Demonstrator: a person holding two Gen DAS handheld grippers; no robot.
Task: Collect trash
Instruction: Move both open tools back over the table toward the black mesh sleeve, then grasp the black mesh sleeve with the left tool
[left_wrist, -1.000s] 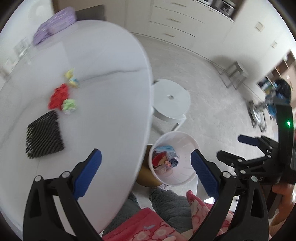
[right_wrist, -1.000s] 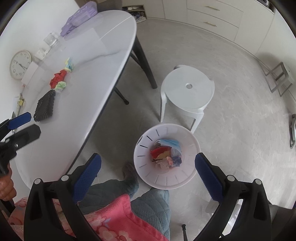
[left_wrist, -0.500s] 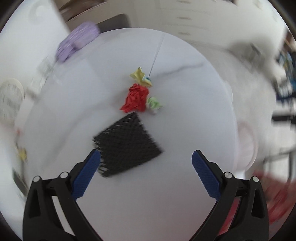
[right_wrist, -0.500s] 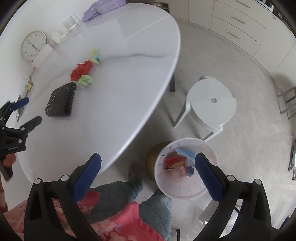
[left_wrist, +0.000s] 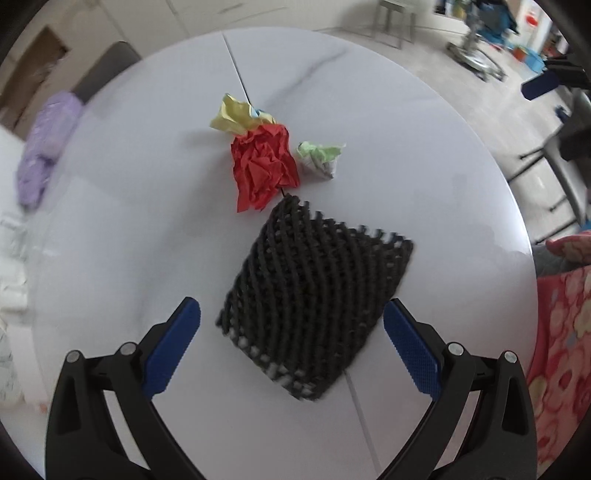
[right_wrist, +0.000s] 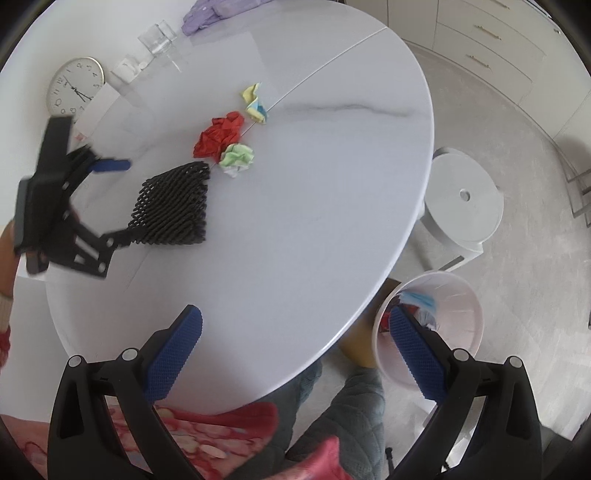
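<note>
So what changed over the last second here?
The left hand-held gripper swung from above the white bin over to the table and now hangs open over the black mesh pad. The right hand-held gripper also turned from the bin toward the table, open and empty. Nothing was grasped or released. The pad, the red paper and the other crumpled scraps stayed put.

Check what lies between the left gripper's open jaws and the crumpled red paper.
The black woven mesh mat lies between the left gripper and the crumpled red paper, clearest in the left wrist view.
</note>
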